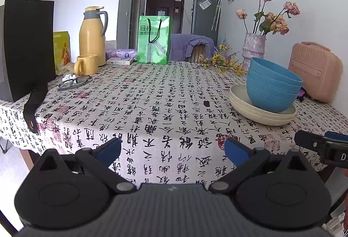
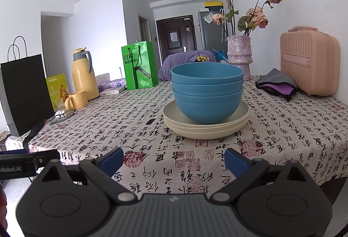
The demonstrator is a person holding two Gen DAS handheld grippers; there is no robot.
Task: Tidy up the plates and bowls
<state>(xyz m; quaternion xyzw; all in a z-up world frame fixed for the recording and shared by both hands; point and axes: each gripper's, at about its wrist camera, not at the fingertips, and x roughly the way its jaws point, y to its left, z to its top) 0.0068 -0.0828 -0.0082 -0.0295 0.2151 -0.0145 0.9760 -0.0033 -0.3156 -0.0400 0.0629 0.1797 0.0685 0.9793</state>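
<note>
Tablecloth [image 2: 130,128] edge, both grippers' fingers [image 2: 235,161] spread.

Three nested blue bowls [image 2: 207,93] sit on a stack of cream plates [image 2: 206,128] near the middle of the surface [image 2: 130,128]. The right hand-held gripper [image 2: 174,162] hangs over the near edge, its blue-tipped fingers [image 2: 112,159] spread wide and empty.

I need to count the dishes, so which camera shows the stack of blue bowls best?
The right wrist view: the blue bowls sit dead centre, three nested, on the cream plates. The left wrist view shows the same bowls off to the right, tilted by the fisheye and smaller.
</note>
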